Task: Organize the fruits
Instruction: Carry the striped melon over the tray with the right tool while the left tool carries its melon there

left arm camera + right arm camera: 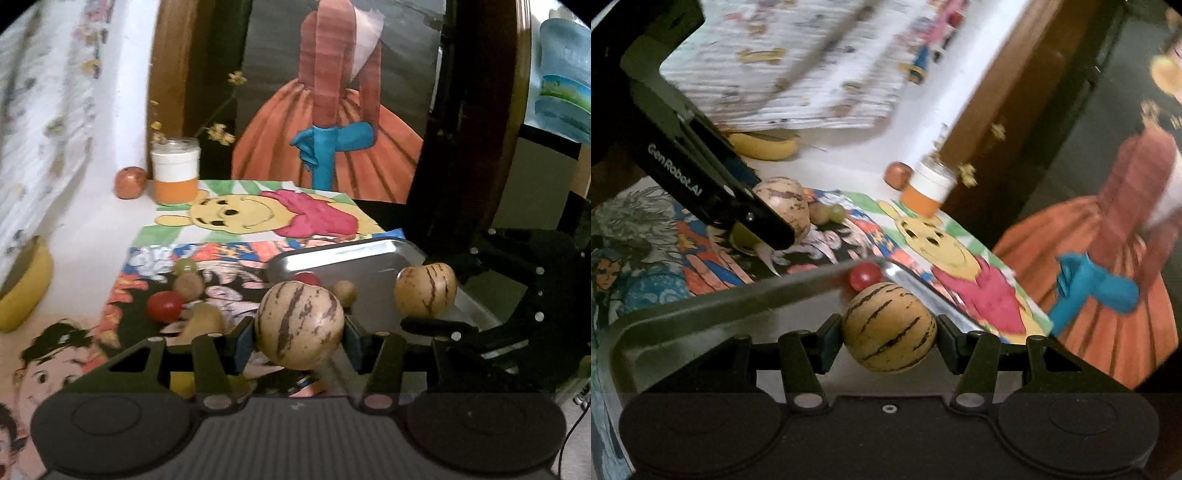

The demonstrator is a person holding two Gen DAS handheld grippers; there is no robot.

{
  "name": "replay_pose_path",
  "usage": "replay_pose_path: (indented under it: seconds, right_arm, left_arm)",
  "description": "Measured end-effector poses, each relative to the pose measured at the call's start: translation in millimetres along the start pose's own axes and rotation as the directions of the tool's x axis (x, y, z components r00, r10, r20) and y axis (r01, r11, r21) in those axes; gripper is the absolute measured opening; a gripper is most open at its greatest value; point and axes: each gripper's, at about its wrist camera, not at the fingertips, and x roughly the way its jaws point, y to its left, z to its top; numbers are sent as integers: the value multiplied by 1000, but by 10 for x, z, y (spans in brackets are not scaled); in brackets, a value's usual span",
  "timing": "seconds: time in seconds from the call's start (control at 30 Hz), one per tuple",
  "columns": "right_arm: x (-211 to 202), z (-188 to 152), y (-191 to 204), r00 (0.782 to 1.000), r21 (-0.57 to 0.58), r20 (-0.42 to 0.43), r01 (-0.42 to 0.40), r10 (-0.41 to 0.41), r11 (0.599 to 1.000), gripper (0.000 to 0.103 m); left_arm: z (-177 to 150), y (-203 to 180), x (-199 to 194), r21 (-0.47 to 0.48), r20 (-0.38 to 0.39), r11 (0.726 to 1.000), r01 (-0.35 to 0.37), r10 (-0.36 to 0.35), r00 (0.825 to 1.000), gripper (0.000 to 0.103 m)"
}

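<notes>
Currently both grippers carry a fruit each. Left gripper (300, 341) pinches a striped melon-like fruit (300, 325) between its pads; right gripper (889, 339) pinches a second striped fruit (889, 328) the same way. Neither set of jaws is fully closed, both are held apart by the round fruit between them.

Risks:
- Round, smooth skin held at two small contact patches. Any roll of the wrist or a quick swing could let a fruit rotate out and drop. Both views are blurred, so I'd judge the hands are moving.
- Right fruit hangs over the metal tray (701, 314), just near its far rim. A drop there probably bounces or rolls into the red cherry tomato (865, 276) sitting at that rim.
- Left fruit is over the printed mat (236, 218), just beside the tray's near-left edge, not clearly above the tray. Release now likely lands on the rim or the mat and rolls toward the loose small fruits (177, 295).
- The two grippers are close together; the left one shows up in the right wrist view just beyond the tray. Collision possible if both go for the tray at once.

Fruit position: each sits centred between its pads, bulging forward past the fingertips and up above them. Grip looks about at the widest girth on both, though the exact contact points are hidden by the fruit.
</notes>
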Motion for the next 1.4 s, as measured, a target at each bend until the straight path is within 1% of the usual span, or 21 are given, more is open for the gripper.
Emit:
replay_pose_path:
  seconds: [0.1, 0.33, 0.6, 1.1, 1.4]
  right_arm:
    - [-27, -90, -80, 1000, 37, -14, 2, -2, 999, 56]
    - [-61, -232, -123, 1000, 69, -28, -11, 13, 998, 56]
    - [-39, -309, -139, 999, 90, -30, -18, 21, 996, 56]
    - [-21, -334, -136, 999, 96, -35, -19, 23, 995, 56]
    - [-13, -335, -110, 999, 61, -32, -6, 8, 998, 56]
  left_arm:
    - [30, -90, 128, 20, -25, 1000, 21, -20, 999, 55]
    - [21, -223, 320, 44, -74, 998, 39, -35, 997, 55]
    - [4, -285, 389, 68, -87, 997, 48, -42, 995, 55]
    - [-6, -296, 435, 73, -100, 996, 48, -40, 994, 55]
    - [-37, -304, 426, 83, -86, 995, 52, -45, 995, 56]
